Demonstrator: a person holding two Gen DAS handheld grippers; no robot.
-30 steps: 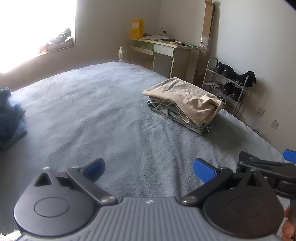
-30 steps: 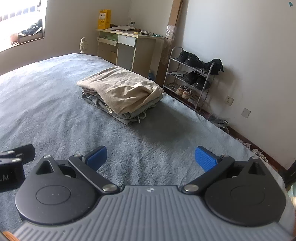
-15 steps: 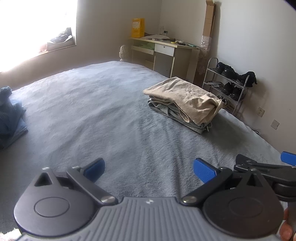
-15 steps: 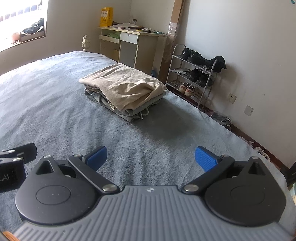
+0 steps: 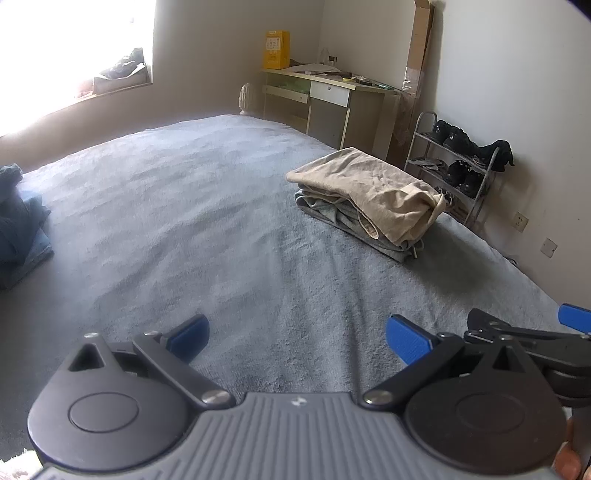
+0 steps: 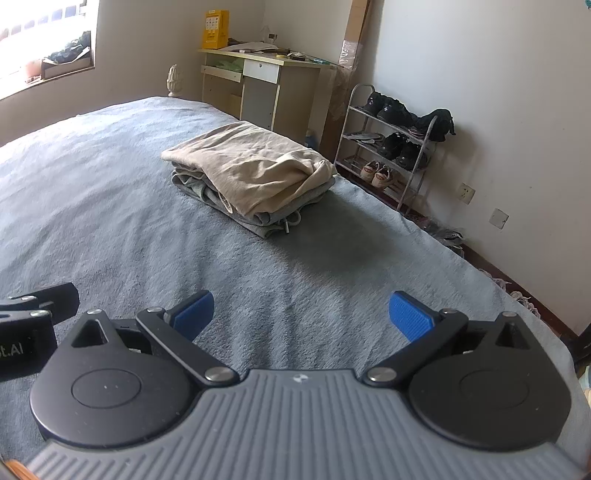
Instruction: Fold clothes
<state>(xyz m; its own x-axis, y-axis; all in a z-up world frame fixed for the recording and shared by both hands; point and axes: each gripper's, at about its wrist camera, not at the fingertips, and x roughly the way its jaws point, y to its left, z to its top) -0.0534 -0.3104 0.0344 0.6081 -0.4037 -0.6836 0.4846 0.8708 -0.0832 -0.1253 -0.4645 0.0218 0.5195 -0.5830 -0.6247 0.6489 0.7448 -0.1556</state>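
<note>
- Both cameras had drifted slightly over the last second: the folded stack slid a little across each view, and the white ornament by the table came into sight in the left wrist view, while nothing on the bed itself was disturbed.
- On the grey-blue plush bed cover (image 5: 207,206), the folded beige garment (image 6: 255,170) lay on top of a folded grey garment (image 6: 207,195), toward the far right side near the metal shoe rack (image 6: 391,144).
- A heap of unfolded blue denim clothes (image 5: 18,225) sat at the far left edge of the bed, well apart from the stack.
- The left gripper (image 5: 297,334) had its fingers spread wide and held nothing; the right gripper (image 6: 301,312) was likewise wide and empty, both hovering over bare cover.
- Judging by this, the next garment was probably the denim; doing it well would mean carrying it to the open middle, spreading it flat, and pinching two corners of a single layer.
- Readable writing was scant: ".AI" on the black body at the right view's left edge; print on the yellow box (image 6: 216,29) on the pale wooden table (image 6: 266,74) was too small to read.
</note>
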